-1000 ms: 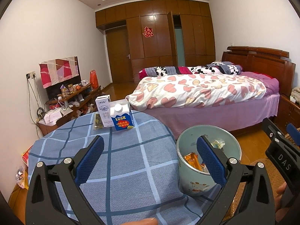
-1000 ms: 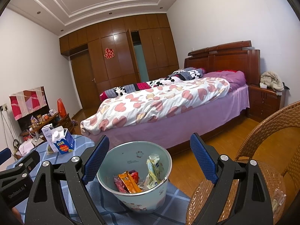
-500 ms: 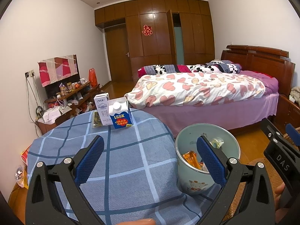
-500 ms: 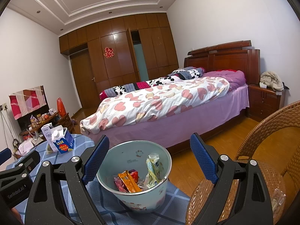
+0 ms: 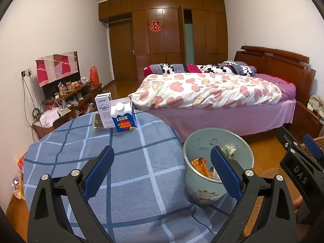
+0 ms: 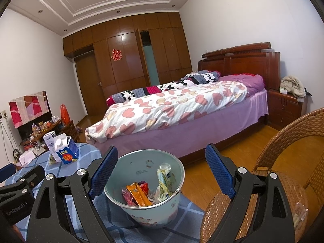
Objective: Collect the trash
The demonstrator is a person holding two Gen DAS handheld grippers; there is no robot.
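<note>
**While both grippers idle, cartons wait far-left**

Left gripper (image 5: pixel 162 162) and right gripper (image 6: pixel 161 166) both spread wide, grasping nothing. Bin (image 6: pixel 141 212) near right, wrappers already inside. Blue carton (image 5: pixel 123 117) and white box (image 5: pixel 103 110) stand touching at table's (image 5: pixel 131 182) far edge. Reach left-handed, pinch blue carton across its flat sides, lift clear, avoid toppling the box.

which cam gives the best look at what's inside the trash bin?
Right wrist. The trash bin sits centred between open jaws, and the wrappers inside are plain to see. In the left wrist view the same bin is off to the side, with that gripper's right-side finger covering much of the contents.
</note>
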